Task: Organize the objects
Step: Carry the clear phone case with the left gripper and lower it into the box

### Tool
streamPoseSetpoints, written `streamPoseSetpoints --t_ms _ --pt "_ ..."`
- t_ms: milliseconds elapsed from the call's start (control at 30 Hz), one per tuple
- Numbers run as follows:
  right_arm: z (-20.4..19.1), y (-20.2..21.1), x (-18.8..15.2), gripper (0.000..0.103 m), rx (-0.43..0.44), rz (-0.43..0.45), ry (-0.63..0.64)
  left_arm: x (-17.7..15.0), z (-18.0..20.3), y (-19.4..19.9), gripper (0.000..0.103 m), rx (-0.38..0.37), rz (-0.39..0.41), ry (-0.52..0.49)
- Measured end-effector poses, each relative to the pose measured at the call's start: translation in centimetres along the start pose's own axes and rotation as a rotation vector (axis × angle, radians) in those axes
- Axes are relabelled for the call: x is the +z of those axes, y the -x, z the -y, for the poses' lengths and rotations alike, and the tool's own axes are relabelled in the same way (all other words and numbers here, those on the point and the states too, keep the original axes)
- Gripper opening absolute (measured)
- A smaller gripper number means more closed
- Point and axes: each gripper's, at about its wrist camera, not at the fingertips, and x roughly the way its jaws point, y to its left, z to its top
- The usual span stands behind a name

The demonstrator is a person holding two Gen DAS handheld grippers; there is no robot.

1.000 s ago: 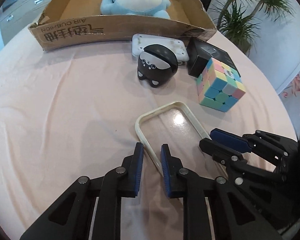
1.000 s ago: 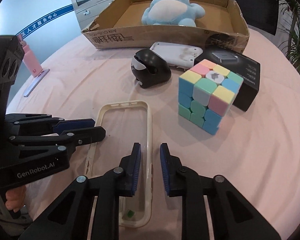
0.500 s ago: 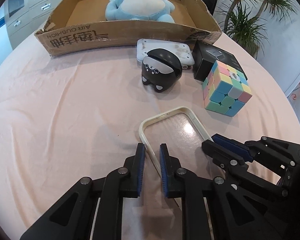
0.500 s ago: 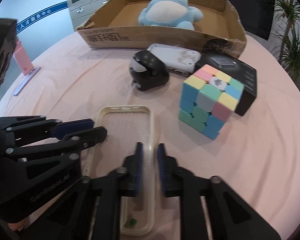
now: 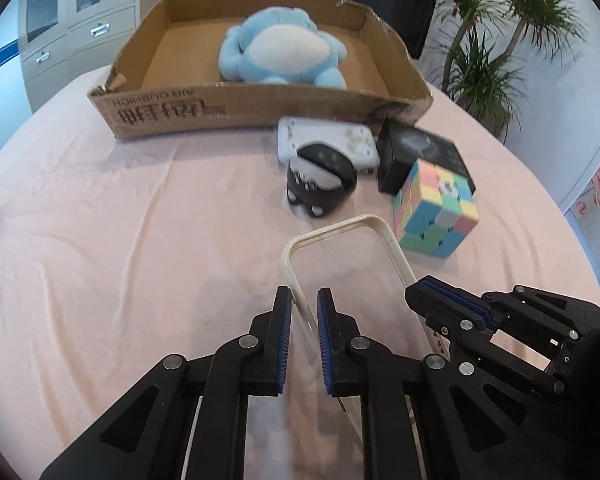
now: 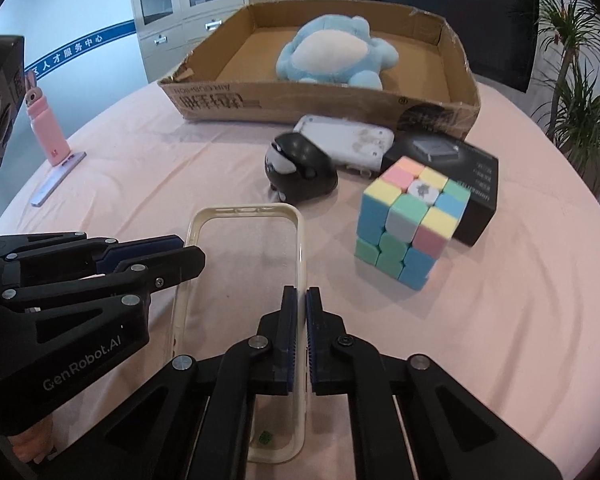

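Left view: my left gripper (image 5: 304,300) straddles the left rail of the phone case (image 5: 364,222), fingers narrow with a visible gap on each side of the rail, so not clamped. My right gripper (image 5: 440,300) comes in at 3 o'clock on the far rail. Beyond the case, at 12, sits a black toy (image 5: 320,184); a cube (image 5: 436,212) at 1; a box (image 5: 260,110) with a blue plush (image 5: 280,52) farther at 12.

Right view: my right gripper (image 6: 302,300) has its fingers pressed onto the case's (image 6: 244,212) right rail, holding it. The left gripper (image 6: 180,254) reaches in from 9. The cube (image 6: 412,224) lies at 1, the toy (image 6: 300,172) at 12.
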Motion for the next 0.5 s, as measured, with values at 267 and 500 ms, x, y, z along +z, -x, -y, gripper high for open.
streamPoseSetpoints --t_ms 267,500 --pt "-0.2 1.9 2.5 0.003 -0.002 0.093 0.008 2.4 -0.3 2.3 0.010 0.000 0.085 0.006" --pt "-0.2 3.0 5.5 0.003 -0.009 0.160 0.015 5.2 -0.3 4.0 0.010 0.028 0.149 0.002"
